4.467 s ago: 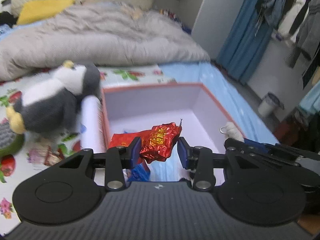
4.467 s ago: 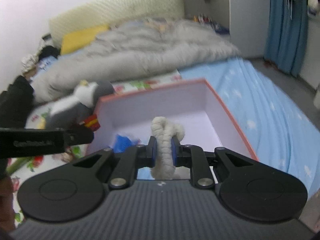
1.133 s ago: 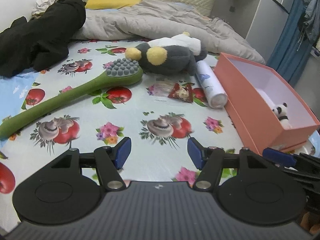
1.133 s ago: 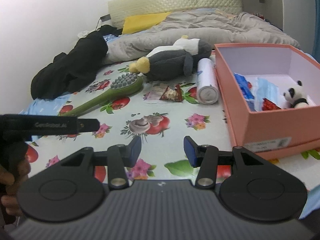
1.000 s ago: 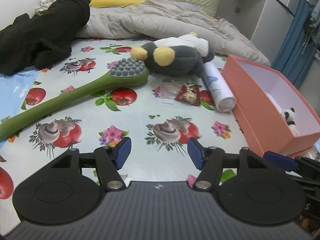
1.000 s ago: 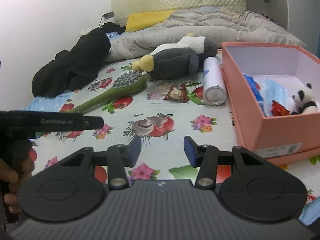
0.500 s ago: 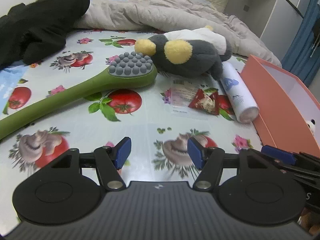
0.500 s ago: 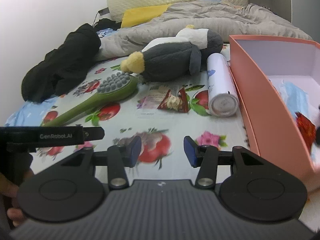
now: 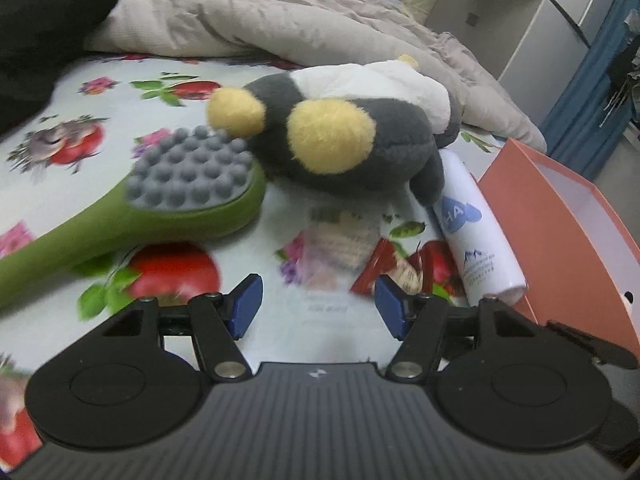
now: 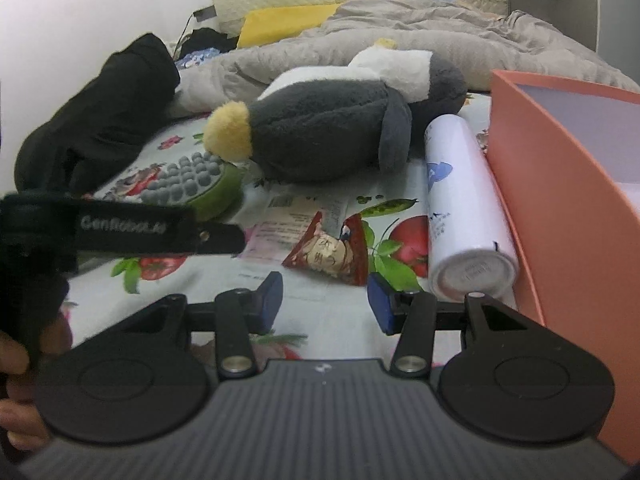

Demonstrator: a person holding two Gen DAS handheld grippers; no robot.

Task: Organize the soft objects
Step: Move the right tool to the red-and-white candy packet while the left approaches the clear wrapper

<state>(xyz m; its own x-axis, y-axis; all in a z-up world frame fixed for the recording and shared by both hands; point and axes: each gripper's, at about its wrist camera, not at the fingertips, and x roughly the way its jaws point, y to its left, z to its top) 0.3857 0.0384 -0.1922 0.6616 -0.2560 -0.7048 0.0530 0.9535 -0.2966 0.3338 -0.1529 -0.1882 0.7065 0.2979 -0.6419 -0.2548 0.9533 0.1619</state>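
Both hand-held grippers, left hand-held gripper (image 9: 316,306) and right hand-held gripper (image 10: 325,303), hang spread with nothing between the pads, low over the bed sheet (image 10: 344,316). Red snack packet (image 10: 334,254) lies flat just ahead. Plush penguin (image 10: 328,136) lies on its side behind it, long axis crosswise, yellow feet pointing left, beside the pink box (image 10: 560,184).

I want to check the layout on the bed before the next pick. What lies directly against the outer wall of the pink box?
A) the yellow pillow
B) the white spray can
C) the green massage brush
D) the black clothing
B: the white spray can lies on its side along the outer wall of the pink box, while the green massage brush lies far off, beyond the plush penguin.
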